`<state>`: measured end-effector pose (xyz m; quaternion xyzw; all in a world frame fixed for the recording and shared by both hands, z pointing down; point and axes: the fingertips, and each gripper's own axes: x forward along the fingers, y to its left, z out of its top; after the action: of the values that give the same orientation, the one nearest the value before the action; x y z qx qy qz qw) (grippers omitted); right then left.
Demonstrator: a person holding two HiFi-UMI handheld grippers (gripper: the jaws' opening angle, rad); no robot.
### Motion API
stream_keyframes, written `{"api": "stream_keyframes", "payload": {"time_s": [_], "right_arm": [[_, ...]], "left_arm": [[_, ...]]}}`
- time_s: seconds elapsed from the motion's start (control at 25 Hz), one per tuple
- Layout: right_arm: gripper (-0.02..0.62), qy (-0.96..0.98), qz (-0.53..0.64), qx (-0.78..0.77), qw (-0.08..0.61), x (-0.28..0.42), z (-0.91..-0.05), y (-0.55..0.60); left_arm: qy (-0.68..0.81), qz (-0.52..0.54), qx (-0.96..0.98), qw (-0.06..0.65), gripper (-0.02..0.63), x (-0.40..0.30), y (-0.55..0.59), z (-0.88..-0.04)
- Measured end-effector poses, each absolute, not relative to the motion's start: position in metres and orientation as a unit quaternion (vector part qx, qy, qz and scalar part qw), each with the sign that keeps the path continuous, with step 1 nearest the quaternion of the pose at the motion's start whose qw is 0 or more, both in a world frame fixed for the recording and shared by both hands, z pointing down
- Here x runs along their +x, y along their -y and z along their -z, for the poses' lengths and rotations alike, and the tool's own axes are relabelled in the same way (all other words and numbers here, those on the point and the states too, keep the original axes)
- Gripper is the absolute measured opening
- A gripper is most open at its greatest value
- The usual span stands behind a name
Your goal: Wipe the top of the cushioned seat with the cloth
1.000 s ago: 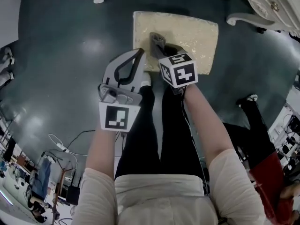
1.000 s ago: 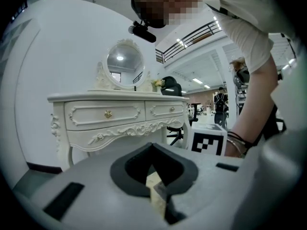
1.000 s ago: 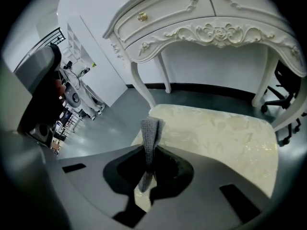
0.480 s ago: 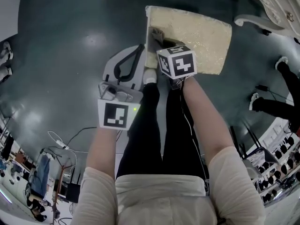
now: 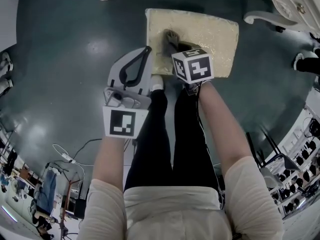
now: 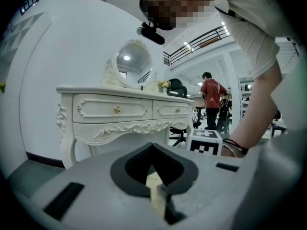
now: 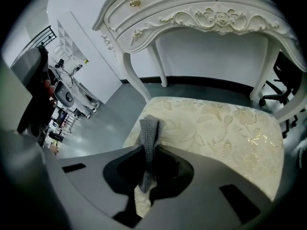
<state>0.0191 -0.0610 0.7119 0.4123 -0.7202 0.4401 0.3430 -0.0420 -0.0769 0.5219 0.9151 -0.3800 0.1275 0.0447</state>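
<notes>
My right gripper (image 7: 144, 188) is clamped on the grey cloth (image 7: 149, 131) over the left part of the cushioned seat (image 5: 212, 34), upper centre. I judge I'm mid-wipe (left gripper (image 6: 156, 188) closed, empty). The next move should sweep rightward with light pressure.

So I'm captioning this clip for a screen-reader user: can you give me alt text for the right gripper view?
The right gripper has its jaws shut on a grey knitted cloth, which sticks out over a cream floral cushioned seat. A white carved dressing table stands behind the seat on a dark floor.
</notes>
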Motion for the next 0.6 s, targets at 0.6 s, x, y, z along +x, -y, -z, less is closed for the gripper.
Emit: {"api": "stream_keyframes", "payload": {"time_s": [0.6], "right_arm": [[0.031, 0.707, -0.425, 0.438, 0.357, 0.113, -0.713, 0.05]], "left_arm": [[0.366, -0.14, 0.919, 0.04, 0.002, 0.032, 0.063, -0.524]]}}
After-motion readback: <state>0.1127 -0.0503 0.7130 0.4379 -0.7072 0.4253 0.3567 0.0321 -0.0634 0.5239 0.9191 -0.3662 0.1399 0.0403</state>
